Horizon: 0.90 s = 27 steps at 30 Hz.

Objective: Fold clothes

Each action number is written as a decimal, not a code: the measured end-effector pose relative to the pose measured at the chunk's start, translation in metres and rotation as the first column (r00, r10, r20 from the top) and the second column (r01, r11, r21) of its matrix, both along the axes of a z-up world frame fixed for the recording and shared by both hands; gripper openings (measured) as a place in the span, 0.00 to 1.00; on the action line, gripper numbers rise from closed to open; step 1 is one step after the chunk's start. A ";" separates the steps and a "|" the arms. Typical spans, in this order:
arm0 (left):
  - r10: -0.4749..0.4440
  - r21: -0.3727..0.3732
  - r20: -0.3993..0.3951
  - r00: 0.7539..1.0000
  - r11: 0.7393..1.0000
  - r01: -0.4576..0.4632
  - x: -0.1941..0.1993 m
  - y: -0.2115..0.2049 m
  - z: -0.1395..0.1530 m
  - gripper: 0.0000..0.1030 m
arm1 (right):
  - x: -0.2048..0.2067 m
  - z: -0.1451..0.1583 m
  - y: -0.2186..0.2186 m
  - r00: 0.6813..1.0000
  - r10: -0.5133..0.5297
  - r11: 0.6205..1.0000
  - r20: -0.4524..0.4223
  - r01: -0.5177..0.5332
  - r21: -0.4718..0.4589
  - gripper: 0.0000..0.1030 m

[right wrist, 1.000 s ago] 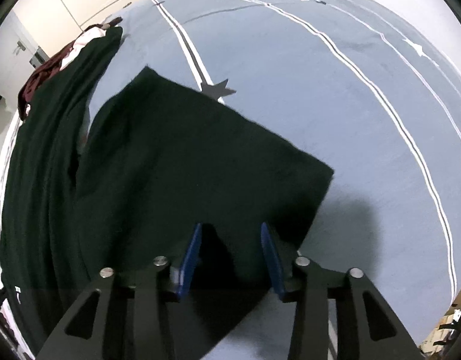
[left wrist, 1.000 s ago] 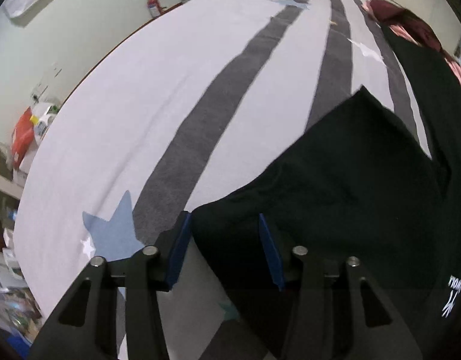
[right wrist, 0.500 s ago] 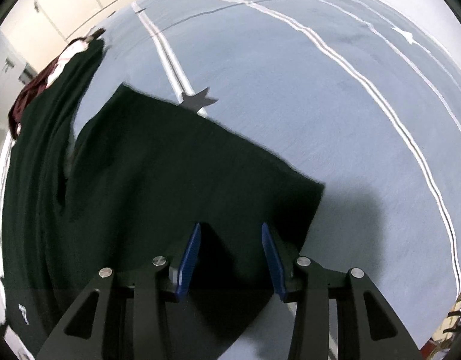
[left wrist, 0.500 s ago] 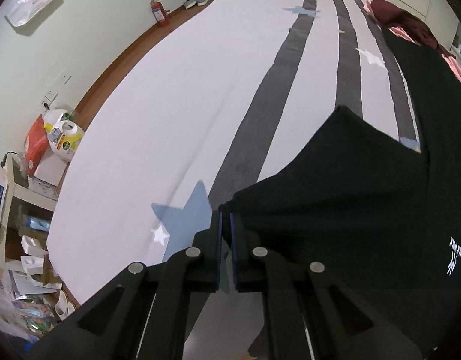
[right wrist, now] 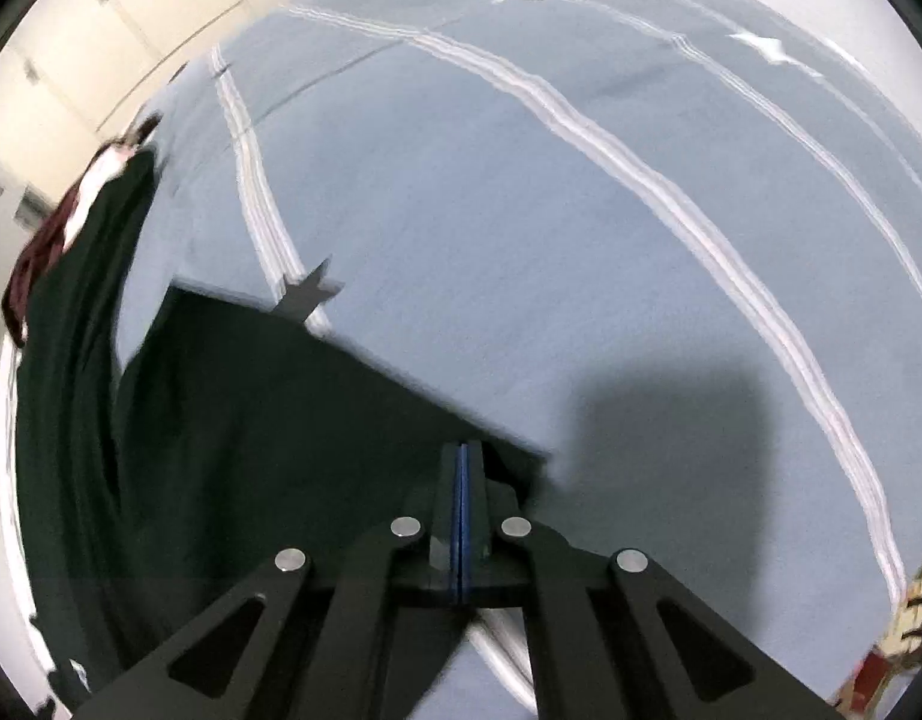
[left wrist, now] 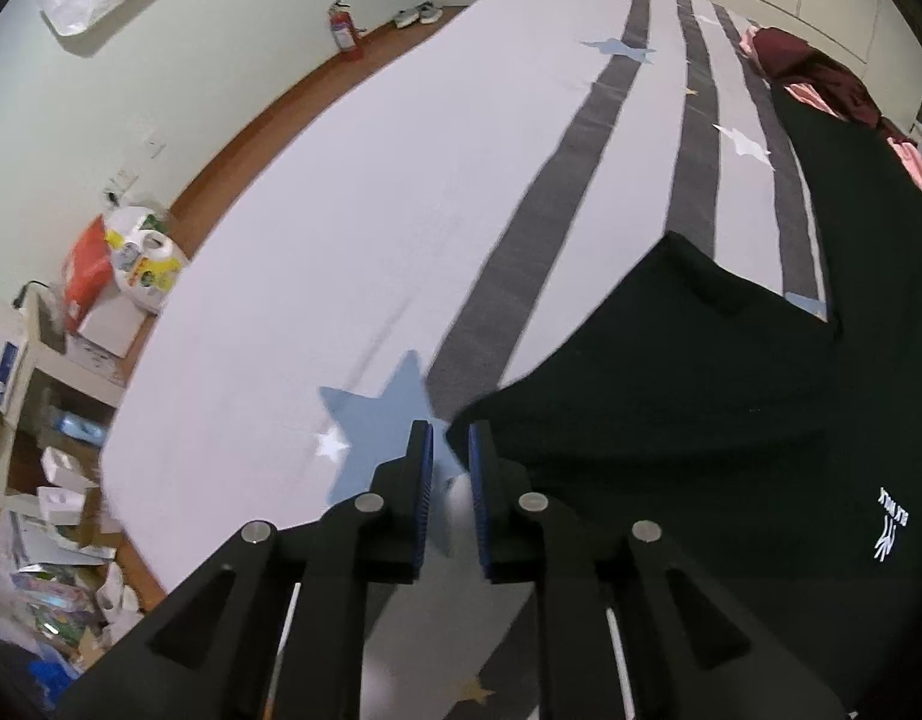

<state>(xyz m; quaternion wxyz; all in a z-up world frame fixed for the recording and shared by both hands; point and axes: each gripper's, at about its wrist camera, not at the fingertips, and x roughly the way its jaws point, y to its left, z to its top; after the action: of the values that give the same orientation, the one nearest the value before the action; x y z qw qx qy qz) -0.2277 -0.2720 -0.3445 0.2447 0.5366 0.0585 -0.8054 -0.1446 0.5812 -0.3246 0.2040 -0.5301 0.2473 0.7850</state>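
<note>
Striped, starred bed (left wrist: 353, 228) under black garment (left wrist: 700, 396).

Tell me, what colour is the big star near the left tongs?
Light blue; the star lies on the white bedspread. The left wrist view shows it best.

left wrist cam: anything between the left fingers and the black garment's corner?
Nothing. In the left wrist view the left gripper is slightly open over a blue star, the black garment corner right beside its fingertips.
</note>
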 end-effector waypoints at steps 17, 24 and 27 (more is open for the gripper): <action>-0.056 -0.042 -0.050 0.997 0.998 0.054 0.022 0.032 0.076 0.42 | 0.001 -0.022 -0.038 0.977 0.212 0.976 0.026 -0.213 0.047 0.39; -0.107 -0.025 -0.053 0.993 0.994 0.106 0.026 0.052 0.083 0.42 | 0.001 -0.026 -0.034 0.980 0.193 0.978 0.043 -0.196 0.078 0.40; -0.111 -0.024 -0.045 0.993 0.994 0.110 0.023 0.050 0.080 0.42 | 0.009 -0.026 -0.033 0.984 0.161 0.980 0.071 -0.168 0.105 0.57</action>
<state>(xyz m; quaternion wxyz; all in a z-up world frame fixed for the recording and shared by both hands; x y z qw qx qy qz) -0.2052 -0.2215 -0.2642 0.2041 0.5174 0.0257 -0.8306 -0.1360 0.5486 -0.3506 0.1752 -0.5608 0.1524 0.7947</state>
